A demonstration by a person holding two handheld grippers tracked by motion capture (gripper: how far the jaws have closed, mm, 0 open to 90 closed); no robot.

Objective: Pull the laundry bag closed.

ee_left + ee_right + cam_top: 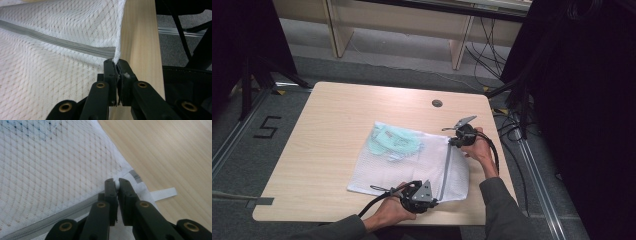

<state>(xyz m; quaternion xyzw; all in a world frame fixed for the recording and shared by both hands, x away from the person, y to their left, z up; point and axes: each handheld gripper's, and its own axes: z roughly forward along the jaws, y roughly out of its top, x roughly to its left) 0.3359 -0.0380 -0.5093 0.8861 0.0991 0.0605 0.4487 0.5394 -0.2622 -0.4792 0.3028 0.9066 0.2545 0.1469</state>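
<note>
Mesh bag (pixel 407 165) lies flat on the table (pixel 327 145), stretched between both tongs, with pale green cloth (pixel 394 141) inside its far-left part. Its grey zipper (pixel 446 167) runs along the right side, its long axis going from the left tongs (pixel 435 201) at the near end to the right tongs (pixel 452 141) at the far end. Left tongs are clamped on the bag's near corner, just past the zipper's end (pixel 110 52). Right tongs are pinched on a small white piece at the far corner, likely the pull (pixel 117 184), beside a white tab (pixel 163 193). Judging by this, the zipper's line is the travel path. Table's right edge sits close; open room lies left.
</note>
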